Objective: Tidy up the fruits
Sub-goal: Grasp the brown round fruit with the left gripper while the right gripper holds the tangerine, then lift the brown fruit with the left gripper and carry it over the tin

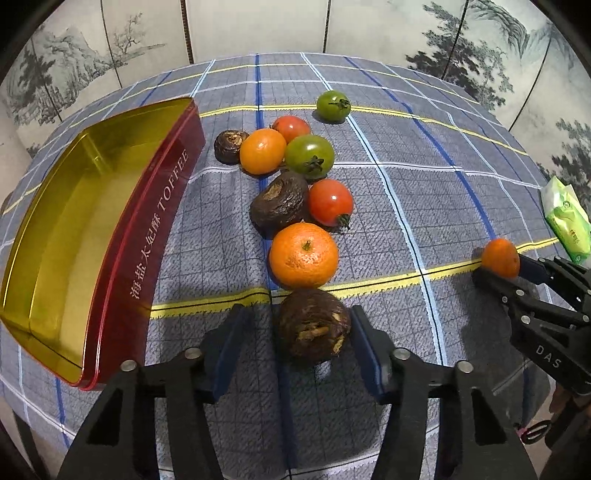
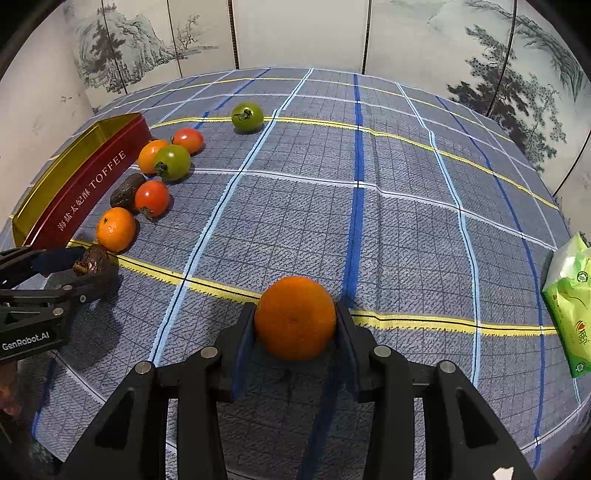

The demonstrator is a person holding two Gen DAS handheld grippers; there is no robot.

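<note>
My left gripper (image 1: pixel 297 332) is open around a dark brown wrinkled fruit (image 1: pixel 314 326) on the cloth; the right pad is close to it, the left pad stands apart. My right gripper (image 2: pixel 295 325) is shut on a tangerine (image 2: pixel 295 317), which also shows in the left wrist view (image 1: pixel 500 257). A row of fruit lies beyond: a tangerine (image 1: pixel 303 255), a red tomato (image 1: pixel 330 202), a brown fruit (image 1: pixel 279 202), a green tomato (image 1: pixel 309 156), an orange fruit (image 1: pixel 262 151) and more. An open red and gold tin (image 1: pixel 55 236) lies at the left.
A lone green tomato (image 1: pixel 333 105) lies farther back. A green tissue pack (image 2: pixel 569 302) sits at the table's right edge. The round table has a blue plaid cloth (image 2: pixel 388 221). A painted folding screen (image 2: pixel 295 33) stands behind it.
</note>
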